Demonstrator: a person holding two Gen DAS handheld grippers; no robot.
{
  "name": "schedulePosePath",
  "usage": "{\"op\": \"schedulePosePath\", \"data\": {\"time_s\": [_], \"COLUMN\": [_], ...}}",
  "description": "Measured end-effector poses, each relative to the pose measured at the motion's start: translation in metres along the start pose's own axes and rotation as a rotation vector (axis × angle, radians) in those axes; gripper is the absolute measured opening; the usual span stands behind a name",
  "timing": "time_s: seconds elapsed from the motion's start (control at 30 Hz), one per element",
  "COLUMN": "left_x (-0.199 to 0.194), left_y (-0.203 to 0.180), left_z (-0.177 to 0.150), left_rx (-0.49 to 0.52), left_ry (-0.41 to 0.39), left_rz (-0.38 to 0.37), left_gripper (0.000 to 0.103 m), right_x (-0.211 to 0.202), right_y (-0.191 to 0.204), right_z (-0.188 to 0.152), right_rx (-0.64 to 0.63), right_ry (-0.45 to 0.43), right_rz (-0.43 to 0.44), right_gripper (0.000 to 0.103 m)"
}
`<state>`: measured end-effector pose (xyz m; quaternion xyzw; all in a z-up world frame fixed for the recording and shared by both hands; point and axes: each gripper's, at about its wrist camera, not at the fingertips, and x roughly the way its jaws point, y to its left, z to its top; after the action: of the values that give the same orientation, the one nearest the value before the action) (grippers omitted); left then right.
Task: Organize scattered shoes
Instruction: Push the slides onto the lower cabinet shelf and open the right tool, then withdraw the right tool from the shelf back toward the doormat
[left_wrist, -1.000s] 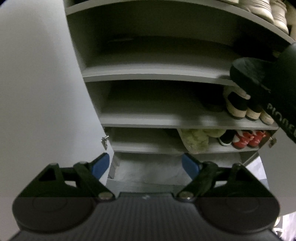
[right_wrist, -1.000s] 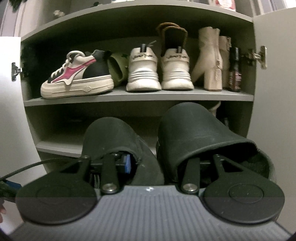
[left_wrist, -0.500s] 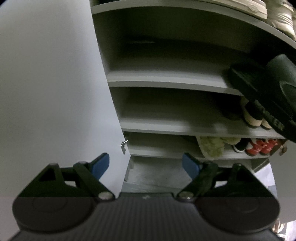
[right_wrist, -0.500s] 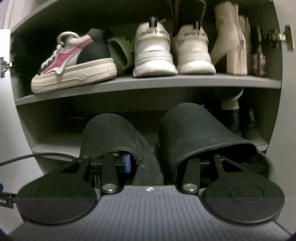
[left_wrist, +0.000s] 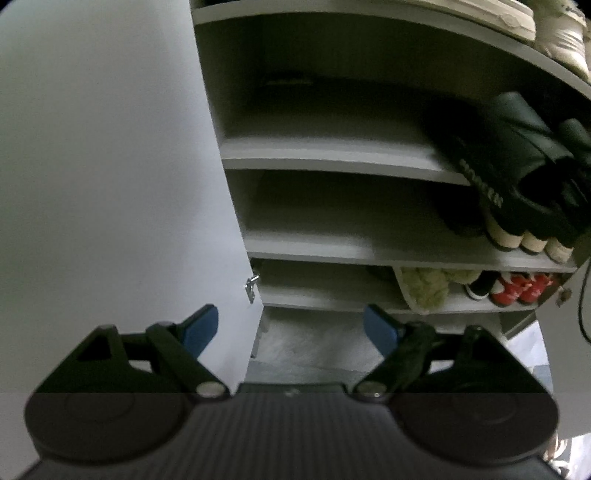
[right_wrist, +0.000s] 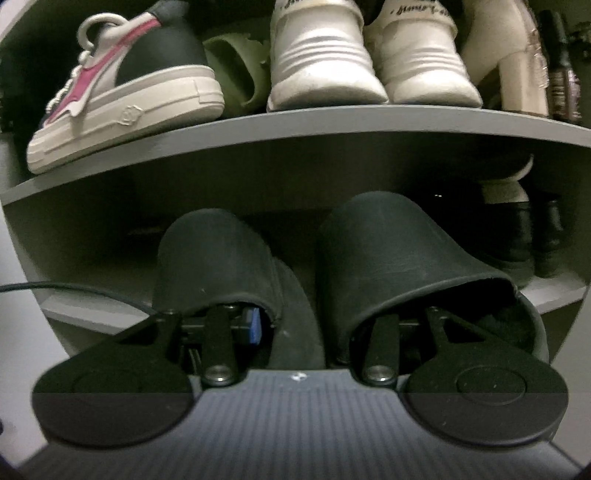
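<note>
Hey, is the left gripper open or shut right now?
Open. In the left wrist view the left gripper has its blue-padded jaws spread wide apart with nothing between them, only the grey shoe cabinet beyond.

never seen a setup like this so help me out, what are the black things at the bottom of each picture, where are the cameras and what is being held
The black shapes are handheld grippers: a person holds one two-finger clamp in each hand, and a fisheye camera on each looks forward along its fingers.

The left wrist view shows the left gripper, its blue-tipped fingers spread apart and holding nothing. Beyond it is a grey shoe cabinet with its door open.

The right wrist view shows the right gripper carrying a pair of black slippers, one finger tucked inside each, at the mouth of the second shelf. On the shelf above stand a pink-and-white sneaker, white sneakers and a heeled boot.
</note>
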<state>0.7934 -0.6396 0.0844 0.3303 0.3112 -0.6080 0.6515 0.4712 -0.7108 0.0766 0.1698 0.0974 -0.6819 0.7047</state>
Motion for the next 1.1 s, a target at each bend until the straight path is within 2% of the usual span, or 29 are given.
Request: {"op": "schedulePosePath", "data": {"time_s": [0.33, 0.57, 0.63, 0.67, 0.7, 0.8, 0.93, 1.1], "left_x": [0.006, 0.007, 0.006, 0.005, 0.005, 0.0, -0.003, -0.001], "left_y": [-0.002, 0.006, 0.008, 0.009, 0.01, 0.013, 0.014, 0.011], "left_z": [-0.004, -0.004, -0.003, -0.002, -0.001, 0.002, 0.003, 0.005], "left_rx": [-0.006, -0.017, -0.018, -0.018, -0.017, -0.016, -0.005, -0.002], "left_ry": [0.012, 0.025, 0.027, 0.026, 0.026, 0.012, -0.008, -0.007], "left_rz": [-0.022, -0.036, -0.039, -0.042, -0.043, -0.056, -0.074, -0.083], "left_gripper": [0.087, 0.087, 0.087, 0.087, 0.087, 0.087, 0.088, 0.088], "right_x": [0.053, 0.087, 0.084, 0.081, 0.08, 0.064, 0.045, 0.047], "right_y": [0.006, 0.013, 0.015, 0.017, 0.017, 0.019, 0.023, 0.015], "right_z": [0.006, 0.008, 0.008, 0.008, 0.008, -0.005, -0.014, -0.01], "right_rx": [0.064, 0.101, 0.095, 0.094, 0.096, 0.052, 0.004, 0.084], "right_ry": [-0.018, -0.033, -0.029, -0.007, 0.011, 0.061, 0.031, 0.024], "right_rz": [-0.029, -0.058, -0.053, -0.058, -0.062, -0.054, -0.041, -0.08], "right_gripper": [0.044, 0.049, 0.063, 0.078, 0.083, 0.084, 0.084, 0.084]}}
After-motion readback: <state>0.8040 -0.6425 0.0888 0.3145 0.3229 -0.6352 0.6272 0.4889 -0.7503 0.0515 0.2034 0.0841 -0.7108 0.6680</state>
